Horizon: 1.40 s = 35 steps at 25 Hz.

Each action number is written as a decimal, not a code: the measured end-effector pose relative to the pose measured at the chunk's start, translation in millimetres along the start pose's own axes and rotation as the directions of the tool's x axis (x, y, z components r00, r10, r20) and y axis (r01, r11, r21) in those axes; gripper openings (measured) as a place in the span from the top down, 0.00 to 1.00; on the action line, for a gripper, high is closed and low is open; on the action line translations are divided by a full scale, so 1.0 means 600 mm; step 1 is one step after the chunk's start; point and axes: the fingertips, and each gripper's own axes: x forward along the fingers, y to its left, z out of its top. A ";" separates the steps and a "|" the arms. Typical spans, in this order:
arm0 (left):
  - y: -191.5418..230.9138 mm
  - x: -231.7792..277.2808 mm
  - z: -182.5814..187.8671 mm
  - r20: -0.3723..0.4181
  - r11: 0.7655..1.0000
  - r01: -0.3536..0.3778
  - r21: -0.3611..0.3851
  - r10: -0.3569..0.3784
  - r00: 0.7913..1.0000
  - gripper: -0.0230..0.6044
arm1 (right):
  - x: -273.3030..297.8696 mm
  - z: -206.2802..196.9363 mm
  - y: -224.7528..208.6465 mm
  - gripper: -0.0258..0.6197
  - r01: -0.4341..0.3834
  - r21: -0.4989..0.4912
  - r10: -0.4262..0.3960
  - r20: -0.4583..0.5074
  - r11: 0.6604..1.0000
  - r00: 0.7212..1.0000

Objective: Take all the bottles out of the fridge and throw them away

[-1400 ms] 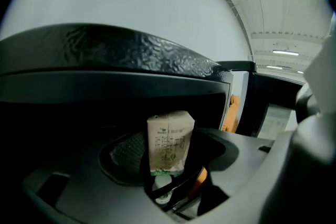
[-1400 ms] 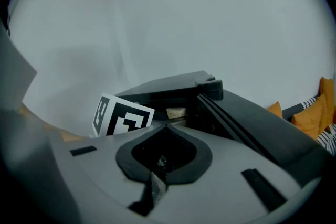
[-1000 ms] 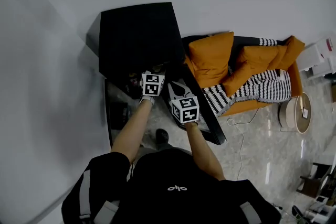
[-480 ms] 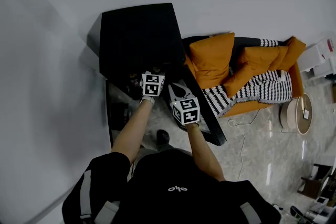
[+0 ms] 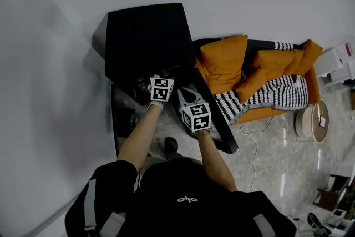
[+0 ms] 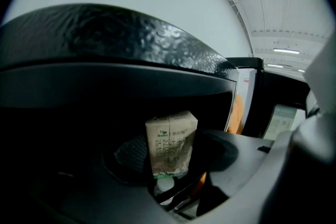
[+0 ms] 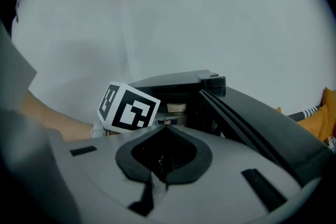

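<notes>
Nearest, the right hand-held gripper (image 7: 165,125) hovers beside the open fridge door (image 5: 223,135), its jaws pressed together on nothing. Just ahead, the left hand-held gripper (image 6: 167,160) reaches into the black fridge (image 5: 145,36), pinching a brown carton (image 6: 171,139) between its pads. A white round cap (image 6: 164,184) shows just beneath the carton. Beyond the door stands an orange sofa (image 5: 222,61).
</notes>
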 end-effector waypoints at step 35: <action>0.049 -0.320 -0.029 0.083 0.972 -0.226 -0.060 0.230 0.970 0.55 | -0.020 -0.029 0.104 0.95 -0.157 -0.097 0.156 -0.011 0.983 0.988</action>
